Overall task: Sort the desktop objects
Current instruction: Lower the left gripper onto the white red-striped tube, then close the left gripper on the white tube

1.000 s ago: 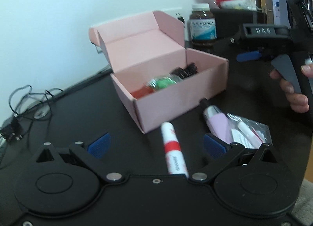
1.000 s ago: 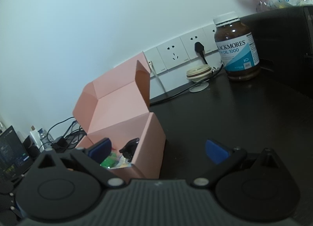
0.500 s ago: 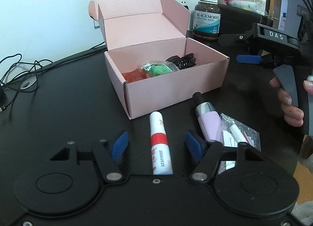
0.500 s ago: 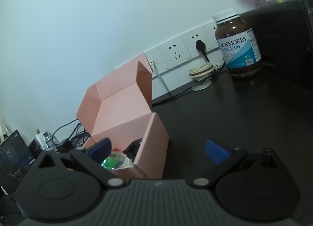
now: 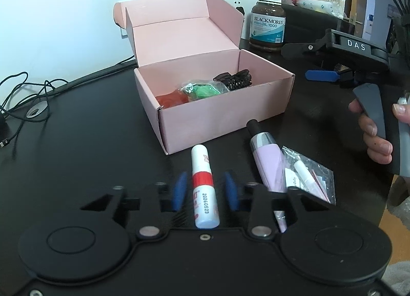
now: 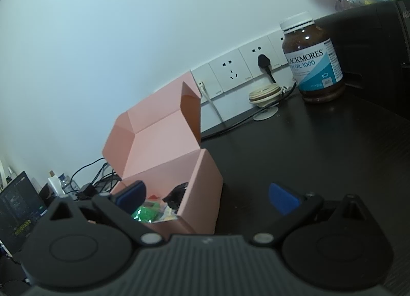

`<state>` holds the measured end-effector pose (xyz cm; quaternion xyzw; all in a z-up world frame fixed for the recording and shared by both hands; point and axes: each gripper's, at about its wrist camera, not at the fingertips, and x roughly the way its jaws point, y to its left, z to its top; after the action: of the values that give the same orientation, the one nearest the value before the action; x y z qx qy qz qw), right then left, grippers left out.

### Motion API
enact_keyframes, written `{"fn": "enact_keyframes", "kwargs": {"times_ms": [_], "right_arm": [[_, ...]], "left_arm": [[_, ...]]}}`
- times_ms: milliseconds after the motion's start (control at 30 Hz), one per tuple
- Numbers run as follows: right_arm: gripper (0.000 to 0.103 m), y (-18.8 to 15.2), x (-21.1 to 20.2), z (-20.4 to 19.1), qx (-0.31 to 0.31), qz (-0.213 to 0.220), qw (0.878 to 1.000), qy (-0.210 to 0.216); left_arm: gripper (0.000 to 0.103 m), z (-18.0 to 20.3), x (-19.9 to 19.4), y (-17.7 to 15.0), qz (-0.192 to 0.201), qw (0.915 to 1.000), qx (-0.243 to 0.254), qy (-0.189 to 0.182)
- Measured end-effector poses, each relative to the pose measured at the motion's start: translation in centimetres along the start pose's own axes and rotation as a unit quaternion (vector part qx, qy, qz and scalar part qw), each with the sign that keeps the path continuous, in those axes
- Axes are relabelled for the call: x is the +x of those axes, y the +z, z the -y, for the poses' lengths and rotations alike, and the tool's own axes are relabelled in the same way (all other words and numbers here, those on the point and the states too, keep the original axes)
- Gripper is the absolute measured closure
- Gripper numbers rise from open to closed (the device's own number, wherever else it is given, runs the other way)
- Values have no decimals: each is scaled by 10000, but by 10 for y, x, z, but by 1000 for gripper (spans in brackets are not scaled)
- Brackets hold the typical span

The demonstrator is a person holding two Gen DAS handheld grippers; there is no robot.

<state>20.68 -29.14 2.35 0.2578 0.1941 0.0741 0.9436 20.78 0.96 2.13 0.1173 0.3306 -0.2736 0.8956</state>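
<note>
The left gripper [image 5: 204, 188] is closing on a white tube [image 5: 204, 188] with a red band, lying on the black desk [image 5: 89, 129] just before the open pink box [image 5: 225, 119]; a gap remains at each pad. The right gripper [image 6: 207, 197] stands wide and empty beside that box.

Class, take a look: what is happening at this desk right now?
A person is sorting small items into an open pink box. The left hand-held gripper is closing around a white and red tube lying on the black desk; gaps still show beside its pads. The right hand-held gripper hangs open near the box, holding nothing.
</note>
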Motion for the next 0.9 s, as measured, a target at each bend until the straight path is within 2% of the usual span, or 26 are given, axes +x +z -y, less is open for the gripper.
{"fn": "enact_keyframes", "kwargs": {"times_ms": [33,67,167,433,767,900], "right_arm": [[1,0,0,0,4,-2,10000,1],[1,0,0,0,8,-5,10000,3],[1,0,0,1,25,-1,10000,8],[1,0,0,2,86,-9,10000,35],[1,0,-1,1,73,15,9999,80],[1,0,-1,2,118,10,9999,86]], "left_arm": [[78,0,0,0,-3,10000,-3,32],[85,0,0,0,-3,10000,-3,71],[86,0,-2,-1,40,9997,48,218],[86,0,-13,-5,97,9996,136,234],[86,-7,-29,0,336,9992,-119,179],[86,-3,-23,1,190,9997,-80,163]]}}
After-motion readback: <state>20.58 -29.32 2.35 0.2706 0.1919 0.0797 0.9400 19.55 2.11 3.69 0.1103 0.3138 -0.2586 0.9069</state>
